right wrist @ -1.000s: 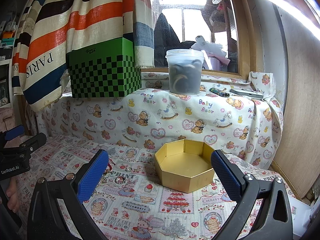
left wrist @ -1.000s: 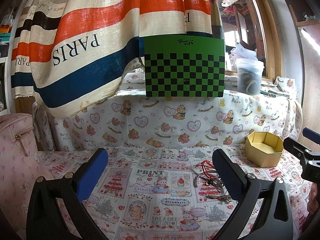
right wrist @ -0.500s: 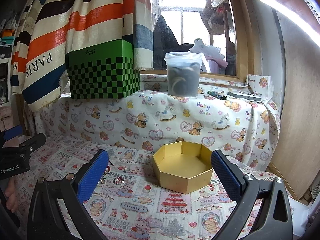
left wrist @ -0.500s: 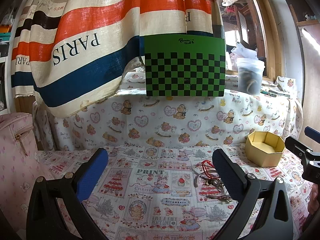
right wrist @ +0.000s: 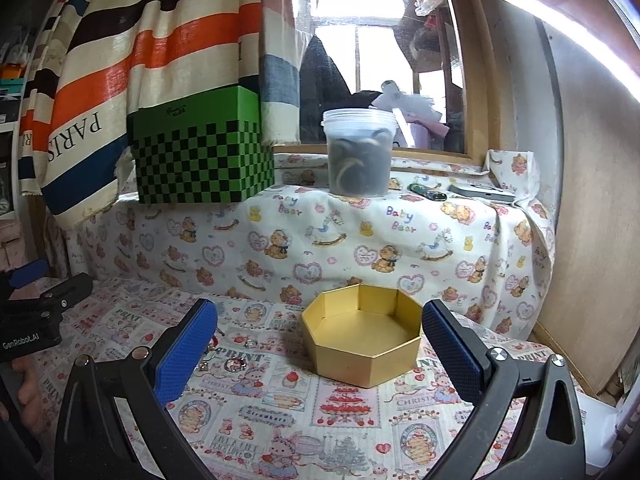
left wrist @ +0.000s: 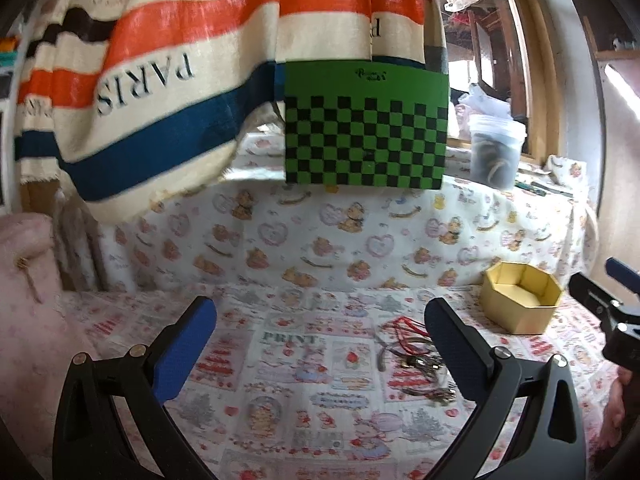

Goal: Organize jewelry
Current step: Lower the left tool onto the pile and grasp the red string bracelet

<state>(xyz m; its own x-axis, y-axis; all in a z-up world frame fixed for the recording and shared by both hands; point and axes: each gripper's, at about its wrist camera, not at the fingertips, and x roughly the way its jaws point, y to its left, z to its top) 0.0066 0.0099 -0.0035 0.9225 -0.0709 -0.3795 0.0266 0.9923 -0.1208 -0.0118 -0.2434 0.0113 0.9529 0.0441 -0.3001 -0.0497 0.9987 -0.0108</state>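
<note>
Opening step — both my claws, left and right, gape empty; the jewelry lies tangled just left of the gold box, awaiting a first pinch.

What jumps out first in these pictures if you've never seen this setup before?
Probably the green checkered box on the cloth-covered ledge, under a big striped PARIS curtain. Lower down, a gold hexagonal box sits open and empty on the patterned cloth, with a tangle of jewelry lying to its left, framed by the open blue-padded left gripper.
</note>
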